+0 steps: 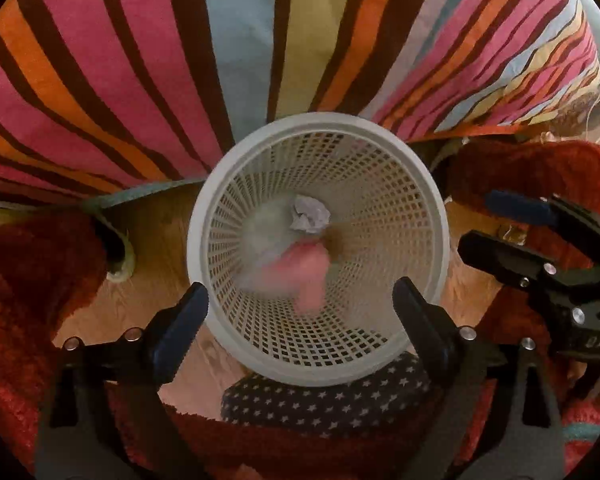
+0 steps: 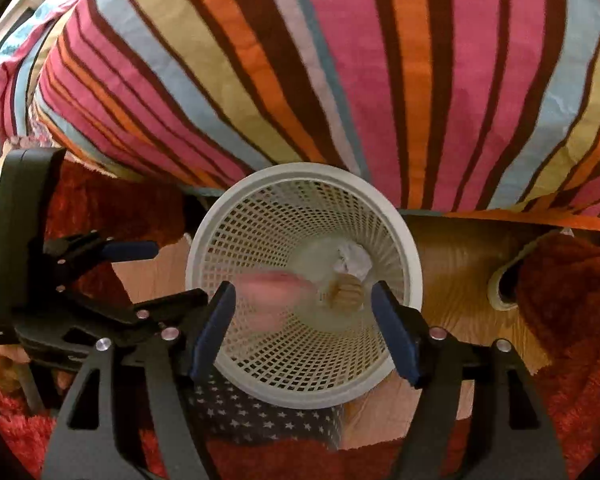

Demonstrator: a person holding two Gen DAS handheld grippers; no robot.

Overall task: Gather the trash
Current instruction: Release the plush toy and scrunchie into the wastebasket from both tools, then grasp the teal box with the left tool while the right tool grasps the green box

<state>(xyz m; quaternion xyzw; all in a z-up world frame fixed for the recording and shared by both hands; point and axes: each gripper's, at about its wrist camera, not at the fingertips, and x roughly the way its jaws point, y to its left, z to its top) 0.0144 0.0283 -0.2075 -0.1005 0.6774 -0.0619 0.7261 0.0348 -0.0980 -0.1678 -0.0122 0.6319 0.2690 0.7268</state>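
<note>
A white lattice wastebasket (image 1: pixel 196 236) (image 2: pixel 194 264) stands on the floor against the bed. At its bottom lies a crumpled white paper ball (image 1: pixel 310 220) (image 2: pixel 354 262). A blurred pink piece (image 1: pixel 300 274) (image 2: pixel 272 294) shows inside the basket's mouth, touching no pad. A tan crumpled piece (image 2: pixel 346 292) sits beside it in the right wrist view. My left gripper (image 1: pixel 300 318) hangs over the basket's near rim, open and holding nothing; it also shows as the left gripper (image 2: pixel 148 276). My right gripper (image 2: pixel 306 330) is open above the rim too; the left wrist view shows this right gripper (image 1: pixel 504 228).
A striped bedspread (image 1: pixel 260 40) (image 2: pixel 380 80) hangs behind the basket. Red shaggy rug (image 1: pixel 28 280) (image 2: pixel 572 300) lies on both sides over wooden floor (image 1: pixel 156 232) (image 2: pixel 452 264), one rug edge curled up. Dark star-patterned cloth (image 1: pixel 320 404) (image 2: pixel 260 416) is just in front of the basket.
</note>
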